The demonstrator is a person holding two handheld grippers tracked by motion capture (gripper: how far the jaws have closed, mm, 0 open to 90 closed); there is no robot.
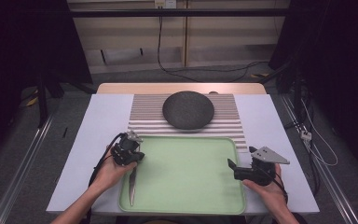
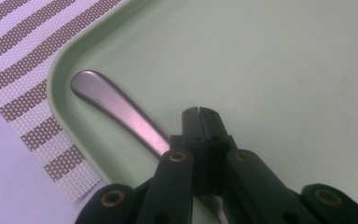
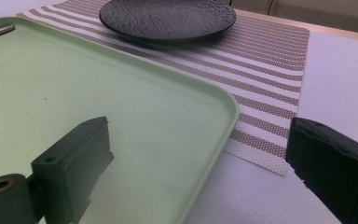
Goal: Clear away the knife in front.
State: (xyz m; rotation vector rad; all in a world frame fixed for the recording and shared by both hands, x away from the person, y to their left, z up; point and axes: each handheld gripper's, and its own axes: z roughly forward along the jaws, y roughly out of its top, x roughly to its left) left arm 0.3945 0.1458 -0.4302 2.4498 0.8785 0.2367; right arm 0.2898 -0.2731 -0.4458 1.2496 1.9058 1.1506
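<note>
Dim curtains hung round the room, and cables trailed over the floor behind the pale surface (image 1: 74, 154) where the person worked. On the surface lay a striped mat (image 1: 144, 114) with a dark round plate (image 1: 188, 109) on it, and nearer the person sat a light green tray (image 1: 191, 177).

At the left, the left gripper (image 1: 129, 154) hung over the tray's left edge. Its fingers (image 2: 192, 122) were pressed together, tip to tip, and from its own view I could not tell whether they nipped anything between them. A knife (image 1: 132, 184) lay flat inside the tray along that left edge, directly under the gripper. Its rounded metal handle end (image 2: 93, 86) reached toward the tray's far left corner, and the other end pointed back toward the person.

I judged the knife to be stiff, slim and fairly light, but smooth and slippery, lying so low on the tray floor that the fingers would have little to bite. The narrower stretch of the handle, across its width, looked the sensible place to take hold, with a firm pinch so it would not swivel.

At the right, the right gripper (image 1: 242, 170) hovered at the tray's right rim (image 3: 223, 126), its fingers (image 3: 74, 158) spread wide and holding nothing, well apart from the knife.
</note>
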